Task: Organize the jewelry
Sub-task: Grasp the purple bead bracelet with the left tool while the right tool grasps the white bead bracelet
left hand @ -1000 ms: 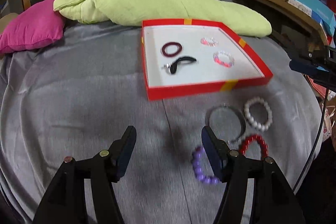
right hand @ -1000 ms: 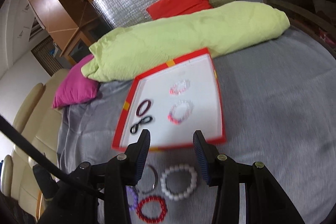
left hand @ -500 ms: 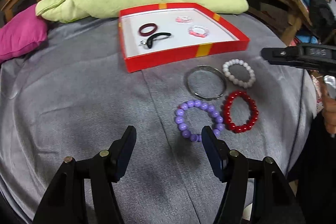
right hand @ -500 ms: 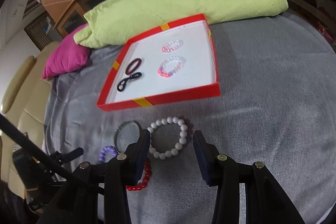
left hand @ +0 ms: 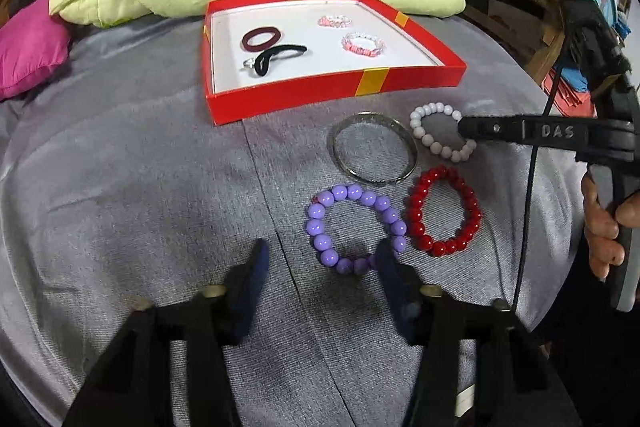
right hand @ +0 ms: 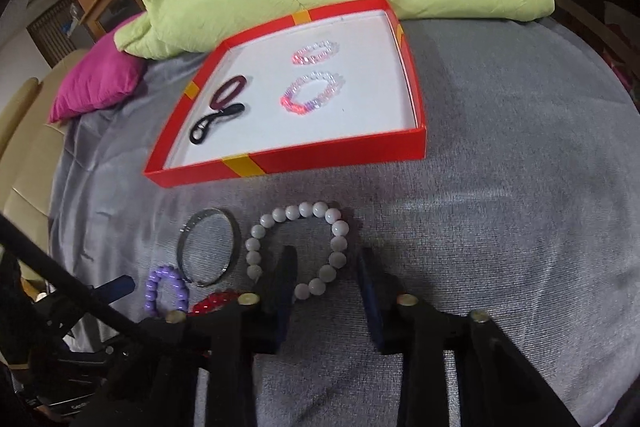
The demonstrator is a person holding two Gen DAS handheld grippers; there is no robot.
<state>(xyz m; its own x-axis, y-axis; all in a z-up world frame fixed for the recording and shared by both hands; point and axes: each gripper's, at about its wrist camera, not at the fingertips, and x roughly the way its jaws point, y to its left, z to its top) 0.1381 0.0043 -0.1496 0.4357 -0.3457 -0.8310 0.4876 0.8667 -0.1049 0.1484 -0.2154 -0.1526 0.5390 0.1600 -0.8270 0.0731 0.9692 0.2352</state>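
Closing around the white bead bracelet (right hand: pixel 296 247), the right claw (right hand: pixel 326 291) isn't pinching yet; the left claw (left hand: pixel 320 267), also closing, straddles the purple bracelet's (left hand: pixel 356 229) near edge, six o'clock of the red box (left hand: pixel 332 85).

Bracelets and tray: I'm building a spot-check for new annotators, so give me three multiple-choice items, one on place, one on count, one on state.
1. Where does the silver bangle lie?
A. in the red tray
B. on the grey cloth
C. on the green pillow

2. How many beaded bracelets lie outside the red tray?
A. one
B. three
C. five

3. The right gripper is:
A. lifting the white bracelet
B. closing around the white bracelet's near side
C. inside the tray

Key: 1 B, grey cloth shows through it; 2 B, white bracelet, purple bracelet, red bracelet; 3 B, beads lie flat between its fingers.
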